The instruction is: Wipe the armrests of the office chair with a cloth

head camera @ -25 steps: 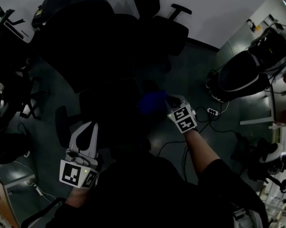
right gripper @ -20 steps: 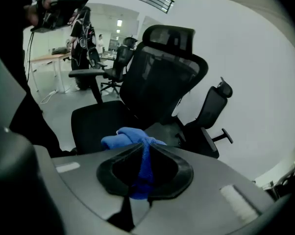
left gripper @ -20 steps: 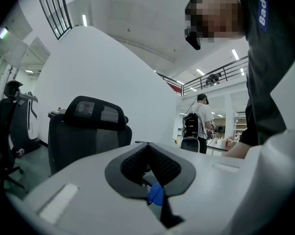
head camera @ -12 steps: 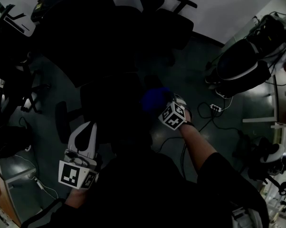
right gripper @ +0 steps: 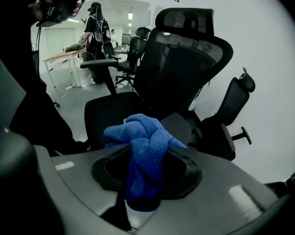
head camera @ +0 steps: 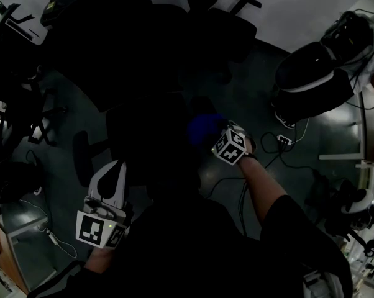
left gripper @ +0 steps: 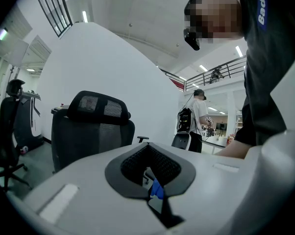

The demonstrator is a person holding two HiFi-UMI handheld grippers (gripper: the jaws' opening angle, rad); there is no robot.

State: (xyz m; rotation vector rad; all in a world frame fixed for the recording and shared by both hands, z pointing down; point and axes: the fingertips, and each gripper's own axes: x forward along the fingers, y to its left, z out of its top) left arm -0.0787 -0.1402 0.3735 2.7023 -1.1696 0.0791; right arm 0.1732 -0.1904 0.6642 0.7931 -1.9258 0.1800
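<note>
Right gripper view: right gripper [right gripper: 146, 176] jaws closing on a bunched blue microfibre cloth [right gripper: 141, 131], black mesh office chair [right gripper: 186, 67] at one o'clock. Soft, light; probably best pinched mid-bunch. Left gripper [left gripper: 151, 180] jaws together, empty.

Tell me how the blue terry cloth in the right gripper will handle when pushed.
The blue terry cloth is bunched, so probably floppy and light. Its looped pile should drag rather than slip. It squashes between the right gripper's closing jaws: likely soft.
</note>
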